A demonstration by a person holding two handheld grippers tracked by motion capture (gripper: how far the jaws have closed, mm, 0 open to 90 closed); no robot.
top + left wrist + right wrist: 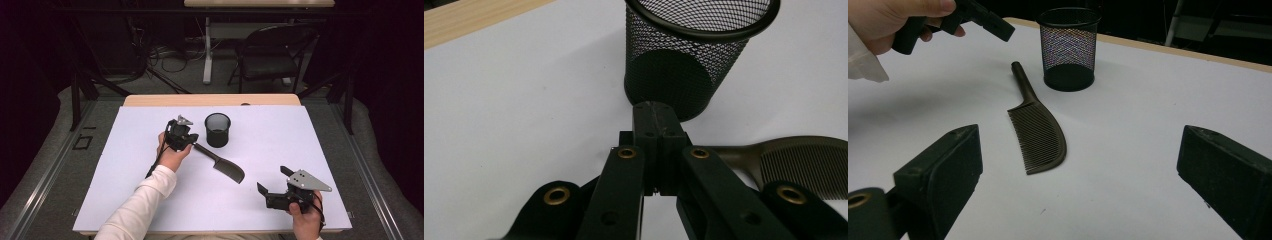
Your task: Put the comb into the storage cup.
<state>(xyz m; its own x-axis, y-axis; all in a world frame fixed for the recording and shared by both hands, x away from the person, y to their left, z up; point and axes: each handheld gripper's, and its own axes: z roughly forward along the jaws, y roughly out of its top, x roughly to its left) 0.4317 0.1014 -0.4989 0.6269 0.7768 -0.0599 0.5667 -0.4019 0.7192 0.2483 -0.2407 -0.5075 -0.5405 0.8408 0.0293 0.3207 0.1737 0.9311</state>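
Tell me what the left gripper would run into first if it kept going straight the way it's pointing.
Most likely the black mesh cup. The left gripper, jaws shut, points at the cup's lower wall in its own view, with white table cover between. The comb lies off to the side of that line. Depth is hard to judge.

high view: fixed above the near edge, facing forward and down over the whole worktop (150,200). left tool view: close, low, looking along its jaws at the mesh cup (689,60). right tool view: low, from the near right, facing far-left. all three share cup and comb (1038,135).
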